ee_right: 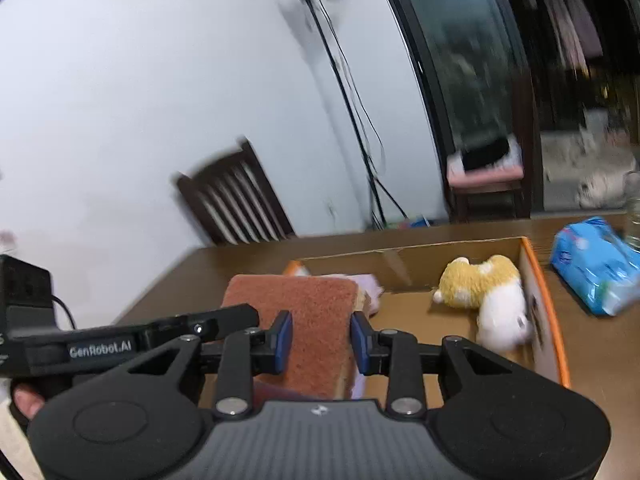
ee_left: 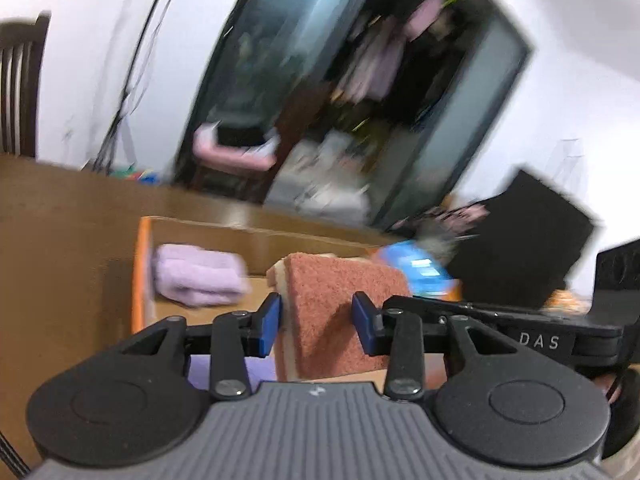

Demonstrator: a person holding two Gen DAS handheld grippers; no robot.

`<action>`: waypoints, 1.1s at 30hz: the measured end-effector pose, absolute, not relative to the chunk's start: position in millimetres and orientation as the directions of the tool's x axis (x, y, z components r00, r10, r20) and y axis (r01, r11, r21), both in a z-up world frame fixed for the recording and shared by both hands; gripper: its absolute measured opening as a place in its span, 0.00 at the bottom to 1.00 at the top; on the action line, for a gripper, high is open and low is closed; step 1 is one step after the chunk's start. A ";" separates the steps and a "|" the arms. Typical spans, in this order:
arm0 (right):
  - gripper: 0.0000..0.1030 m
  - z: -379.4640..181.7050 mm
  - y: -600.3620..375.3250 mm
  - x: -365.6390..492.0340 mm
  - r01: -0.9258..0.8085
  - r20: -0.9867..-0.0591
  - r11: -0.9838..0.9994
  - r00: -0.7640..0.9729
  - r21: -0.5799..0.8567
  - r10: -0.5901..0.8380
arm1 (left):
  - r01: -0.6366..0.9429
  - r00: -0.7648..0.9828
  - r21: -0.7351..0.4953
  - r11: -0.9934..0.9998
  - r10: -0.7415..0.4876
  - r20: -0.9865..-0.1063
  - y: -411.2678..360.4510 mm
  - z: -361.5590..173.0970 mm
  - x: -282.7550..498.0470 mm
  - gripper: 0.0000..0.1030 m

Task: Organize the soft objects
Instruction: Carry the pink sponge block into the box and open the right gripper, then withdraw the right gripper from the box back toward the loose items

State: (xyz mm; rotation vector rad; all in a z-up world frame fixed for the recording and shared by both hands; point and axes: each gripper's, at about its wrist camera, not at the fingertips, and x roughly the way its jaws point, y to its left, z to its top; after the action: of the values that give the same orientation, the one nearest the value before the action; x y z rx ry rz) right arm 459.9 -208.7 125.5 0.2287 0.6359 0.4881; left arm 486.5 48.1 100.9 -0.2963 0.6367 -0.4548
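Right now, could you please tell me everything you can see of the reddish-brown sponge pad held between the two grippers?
The sponge pad is a thick rectangular slab with a coarse, fuzzy reddish-brown top over a pale yellow foam layer that shows along its edges. It is lifted, tilted, above the near part of the open cardboard box. The left gripper and the right gripper each pinch it between blue pads, apparently at different ends. Its surface dents slightly at the pads, so it looks soft. Nothing else visibly touches it.

Box (ee_right: 544, 280) middle floor bare — plush toy (ee_right: 484, 296) crowds right wall.
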 end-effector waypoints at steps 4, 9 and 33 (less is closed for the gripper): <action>0.30 77.7 -181.4 570.9 -0.300 -0.671 0.862 0.541 0.409 0.507 | 0.264 0.649 -0.214 0.940 -0.337 -0.682 41.7 63.7 555.7 0.38; 0.34 19.2 -158.5 634.3 -0.257 -0.733 0.843 0.416 0.473 0.538 | 0.285 0.680 0.018 0.958 -0.189 -0.708 26.9 41.8 566.7 0.39; 0.59 130.4 -222.4 510.7 -0.307 -0.627 0.909 0.658 0.283 0.417 | 0.249 0.773 -0.136 0.959 -0.281 -0.569 71.0 146.6 446.3 0.50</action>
State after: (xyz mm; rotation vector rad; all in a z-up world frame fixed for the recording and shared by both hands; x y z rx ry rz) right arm 510.7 -222.4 130.4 0.1570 0.7483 0.4115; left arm 446.3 71.0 146.6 -0.0538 0.6251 -0.2870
